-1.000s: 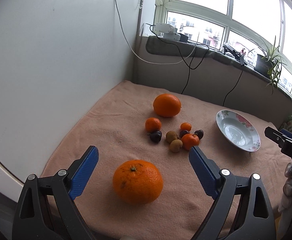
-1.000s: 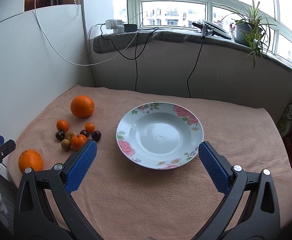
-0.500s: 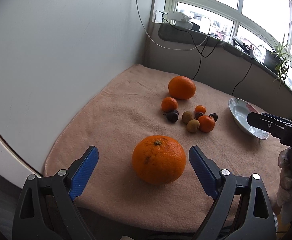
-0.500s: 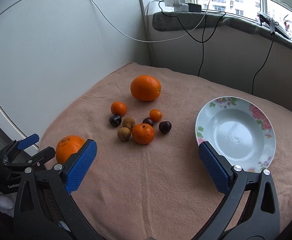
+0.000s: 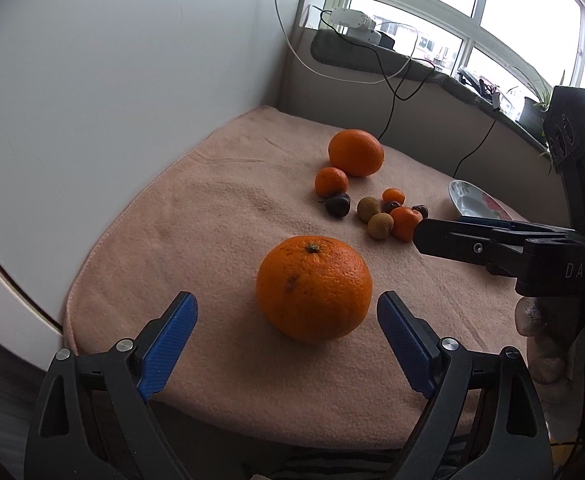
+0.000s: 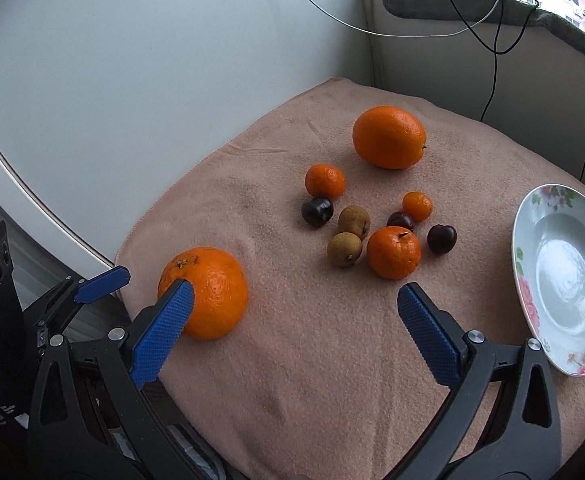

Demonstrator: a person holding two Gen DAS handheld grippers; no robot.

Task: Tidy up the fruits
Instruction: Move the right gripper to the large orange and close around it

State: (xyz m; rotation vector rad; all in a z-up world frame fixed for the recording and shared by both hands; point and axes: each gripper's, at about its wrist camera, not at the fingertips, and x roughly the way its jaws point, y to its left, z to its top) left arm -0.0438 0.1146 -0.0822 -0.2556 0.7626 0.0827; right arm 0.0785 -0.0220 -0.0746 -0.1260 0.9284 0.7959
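From the left wrist view, the left gripper [image 5: 287, 342] is spread wide, its blue pads on either side of a big orange [image 5: 313, 287] but just short of it and touching nothing. The orange sits stem up on the pink towel [image 5: 196, 236], near the front edge. Further back lies a cluster of small fruit: a small tangerine [image 5: 331, 181], a dark plum [image 5: 338, 205], two brown longans [image 5: 374, 218], and behind them a second large orange [image 5: 355, 152]. The right gripper [image 5: 492, 242] reaches in from the right, seen side on and holding nothing, and past it the rim of a flowered plate [image 5: 472, 202] shows.

From the right wrist view, the right gripper [image 6: 294, 332] is also wide open and empty, hovering over bare towel. Its left pad overlaps the near orange [image 6: 208, 288] in the picture, but whether it touches I cannot tell. The cluster lies ahead: a tangerine [image 6: 393, 252], two dark fruits [image 6: 441, 239] and a tiny orange one [image 6: 417, 205]. The plate [image 6: 532, 280] lies at the right, with nothing in it.

Sorting has hardly started, I'd say; this looks like the approach to the first pick. Next the left gripper needs to move forward so the pads sit at the orange's widest part, then close gently, since a round fruit may roll.
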